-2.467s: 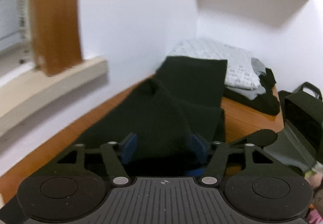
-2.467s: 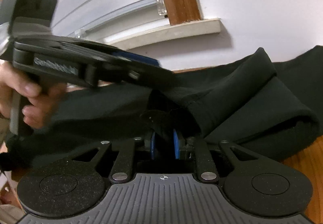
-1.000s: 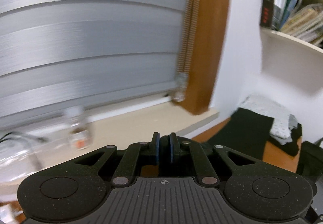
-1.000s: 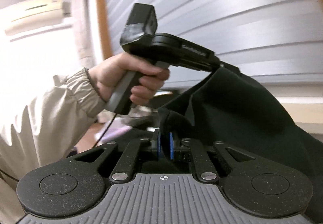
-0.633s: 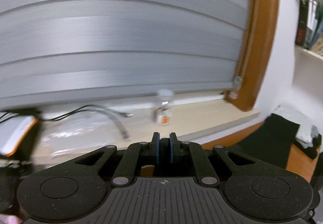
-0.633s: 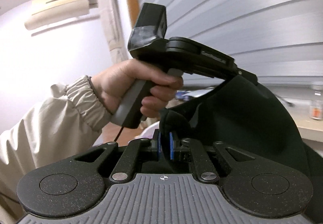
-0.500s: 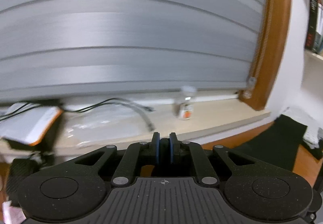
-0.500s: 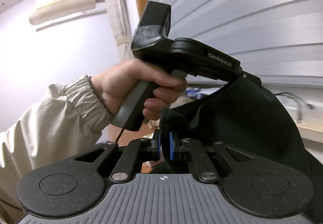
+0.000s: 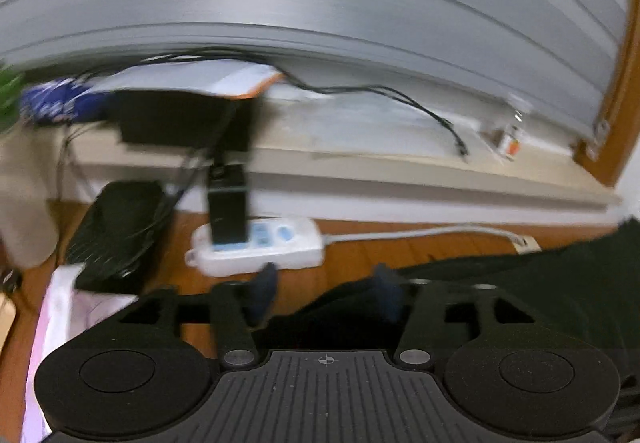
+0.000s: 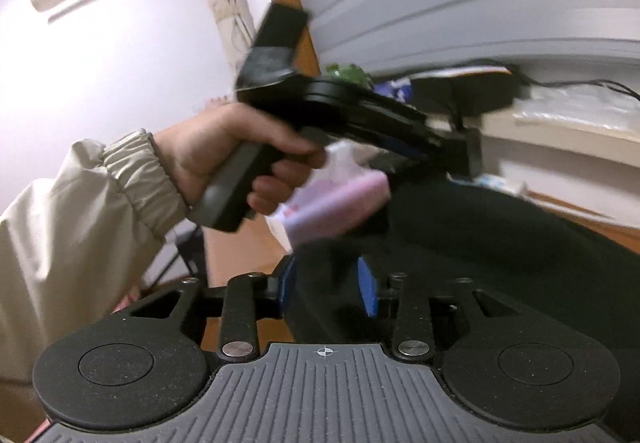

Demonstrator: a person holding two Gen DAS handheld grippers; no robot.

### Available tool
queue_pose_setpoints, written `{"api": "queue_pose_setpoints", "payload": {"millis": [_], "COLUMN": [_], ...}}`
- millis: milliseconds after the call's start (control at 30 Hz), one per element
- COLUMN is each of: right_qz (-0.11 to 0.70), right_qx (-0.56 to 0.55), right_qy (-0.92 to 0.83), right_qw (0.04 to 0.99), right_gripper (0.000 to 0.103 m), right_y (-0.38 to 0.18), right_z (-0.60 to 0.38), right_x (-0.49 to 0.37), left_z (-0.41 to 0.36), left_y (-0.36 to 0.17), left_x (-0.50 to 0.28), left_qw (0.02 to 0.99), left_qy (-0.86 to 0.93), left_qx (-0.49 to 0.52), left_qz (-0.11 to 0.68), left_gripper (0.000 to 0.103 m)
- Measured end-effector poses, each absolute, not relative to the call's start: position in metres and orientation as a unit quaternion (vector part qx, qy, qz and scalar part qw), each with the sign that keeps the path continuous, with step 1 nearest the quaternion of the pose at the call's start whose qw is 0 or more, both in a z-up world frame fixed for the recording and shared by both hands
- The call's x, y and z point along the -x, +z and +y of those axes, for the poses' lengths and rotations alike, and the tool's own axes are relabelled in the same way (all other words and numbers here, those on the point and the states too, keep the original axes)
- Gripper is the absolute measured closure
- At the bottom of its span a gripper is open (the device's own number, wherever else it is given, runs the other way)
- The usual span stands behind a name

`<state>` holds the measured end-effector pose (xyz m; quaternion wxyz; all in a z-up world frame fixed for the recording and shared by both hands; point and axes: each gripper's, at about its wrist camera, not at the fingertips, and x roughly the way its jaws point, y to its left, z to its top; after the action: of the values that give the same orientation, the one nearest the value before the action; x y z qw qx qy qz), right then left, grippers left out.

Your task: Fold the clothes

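A black garment (image 9: 560,283) lies on the wooden table (image 9: 360,255), spreading off to the right. In the left wrist view its near edge reaches in between the fingers of my left gripper (image 9: 325,295), whose jaws are opening and do not press on it. That gripper (image 10: 464,159) also shows in the right wrist view, held by a hand (image 10: 224,147) above the cloth (image 10: 500,243). My right gripper (image 10: 326,285) hangs low over the same garment. Its jaws are opening, with a fold of black cloth loose between the blue pads (image 10: 368,291).
A white power strip (image 9: 256,247) with a black plug sits just beyond the left gripper, a dark pouch (image 9: 116,231) to its left. A pink packet (image 10: 340,203) lies by the cloth. A windowsill (image 9: 400,163) with cables and a small bottle (image 9: 508,139) runs behind, under closed blinds.
Both grippers were shut on the black garment and held it up; now both stand open. The left view has swung left and down to the table, where the cloth now rests.
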<state>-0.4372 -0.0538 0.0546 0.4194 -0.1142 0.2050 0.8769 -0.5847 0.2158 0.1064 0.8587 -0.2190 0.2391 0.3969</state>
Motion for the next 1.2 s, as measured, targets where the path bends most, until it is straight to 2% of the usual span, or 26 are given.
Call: {"api": "queue_pose_setpoints", "payload": {"millis": [167,333,467,533,567,600,700,800,833,967,1033,1067,1100,1200], "right_qz": [0.170,0.155,0.140,0.135,0.132,0.127,0.123,0.124,0.124,0.127,0.129,0.131,0.132,0.133], "right_qx": [0.155,0.202,0.224,0.227,0.228,0.230,0.239,0.228,0.224,0.224,0.216,0.211,0.207,0.196], "right_qy": [0.864,0.861,0.860,0.862,0.862,0.863,0.864,0.873,0.876,0.876,0.876,0.875,0.874,0.870], "right_qw": [0.449,0.440,0.436,0.434,0.432,0.431,0.426,0.413,0.408,0.407,0.412,0.415,0.419,0.432], "right_gripper": [0.064,0.063,0.064,0.069,0.071,0.072,0.073,0.080,0.080,0.079,0.079,0.078,0.077,0.071], "right_y": [0.061,0.033,0.016,0.015,0.014,0.014,0.009,0.010,0.011,0.016,0.021,0.024,0.027,0.036], "right_z": [-0.058,-0.029,-0.017,-0.012,-0.010,-0.013,-0.014,-0.020,-0.033,-0.038,-0.040,-0.041,-0.043,-0.051], "right_x": [0.428,0.451,0.474,0.481,0.483,0.483,0.484,0.484,0.480,0.482,0.476,0.472,0.467,0.450], "left_z": [0.206,0.190,0.192,0.195,0.195,0.196,0.188,0.180,0.180,0.183,0.181,0.179,0.178,0.172], "left_y": [0.103,0.104,0.093,0.088,0.085,0.084,0.095,0.110,0.111,0.098,0.093,0.091,0.088,0.091], "left_x": [0.598,0.587,0.568,0.563,0.561,0.560,0.566,0.575,0.572,0.561,0.566,0.569,0.571,0.587], "left_qw": [0.867,0.885,0.870,0.867,0.867,0.868,0.882,0.891,0.887,0.858,0.845,0.838,0.831,0.830], "left_qy": [0.391,0.360,0.361,0.362,0.361,0.359,0.372,0.382,0.389,0.426,0.454,0.468,0.482,0.491], "left_qx": [0.231,0.238,0.251,0.253,0.253,0.254,0.225,0.213,0.208,0.193,0.184,0.179,0.175,0.186], "left_qz": [0.203,0.175,0.222,0.232,0.233,0.232,0.182,0.124,0.135,0.210,0.213,0.214,0.216,0.191], "left_gripper": [0.037,0.037,0.037,0.048,0.076,0.099,0.100,0.100,0.099,0.092,0.062,0.035,0.029,0.028]}}
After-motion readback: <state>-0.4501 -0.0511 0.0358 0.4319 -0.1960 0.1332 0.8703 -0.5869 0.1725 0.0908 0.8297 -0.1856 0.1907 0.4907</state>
